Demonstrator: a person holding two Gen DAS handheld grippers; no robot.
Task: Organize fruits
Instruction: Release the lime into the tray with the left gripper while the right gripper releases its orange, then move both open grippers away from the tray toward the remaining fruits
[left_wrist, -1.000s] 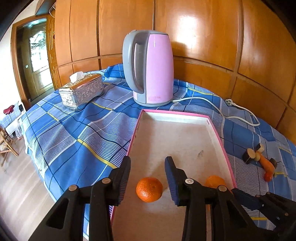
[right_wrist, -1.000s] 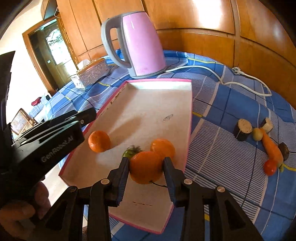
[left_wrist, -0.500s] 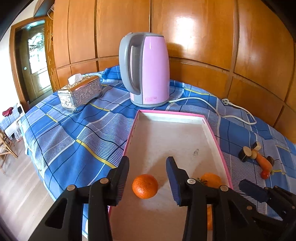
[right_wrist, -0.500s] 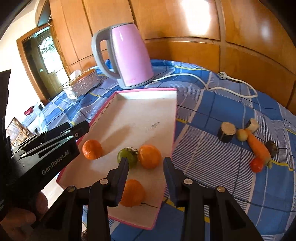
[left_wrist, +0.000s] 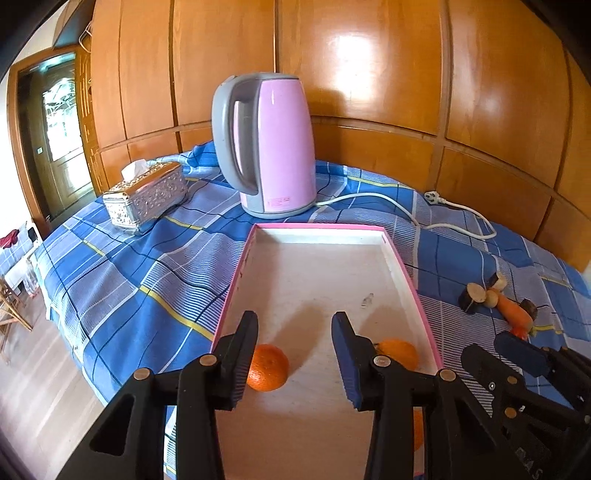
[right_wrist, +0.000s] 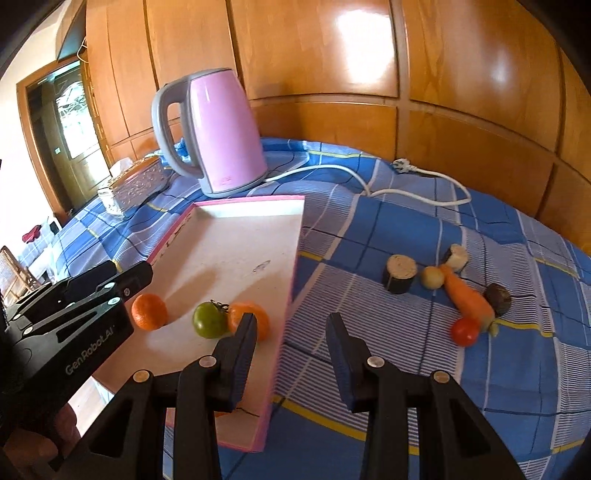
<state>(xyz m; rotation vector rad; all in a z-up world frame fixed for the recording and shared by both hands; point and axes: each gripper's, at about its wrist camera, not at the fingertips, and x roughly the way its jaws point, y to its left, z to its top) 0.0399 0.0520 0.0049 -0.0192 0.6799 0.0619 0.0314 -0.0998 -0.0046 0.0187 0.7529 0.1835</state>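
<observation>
A pink-rimmed tray (left_wrist: 408, 280) (right_wrist: 291, 273) lies on the blue checked cloth. On its near end are an orange (left_wrist: 271, 369) (right_wrist: 149, 311), a green tomato (right_wrist: 209, 319) and a second orange (left_wrist: 399, 351) (right_wrist: 258, 315). My left gripper (left_wrist: 295, 354) is open above the tray, and the first orange shows beside its left finger, not between the pads. My right gripper (right_wrist: 291, 350) is open and empty over the tray's right rim. A third orange (left_wrist: 417, 428) is mostly hidden behind the fingers.
A pink kettle (left_wrist: 269, 147) with a white cord (right_wrist: 406, 192) stands behind the tray, a silver tissue box (left_wrist: 146, 195) to its left. Right of the tray lie a carrot (right_wrist: 467, 297), a red tomato (right_wrist: 464, 331) and several cut vegetable pieces (right_wrist: 400, 273). The table's edge drops at left.
An orange that sat between my right gripper's fingers now lies on the tray; that gripper has risen and swung right. The left gripper has drawn back slightly from its orange.
</observation>
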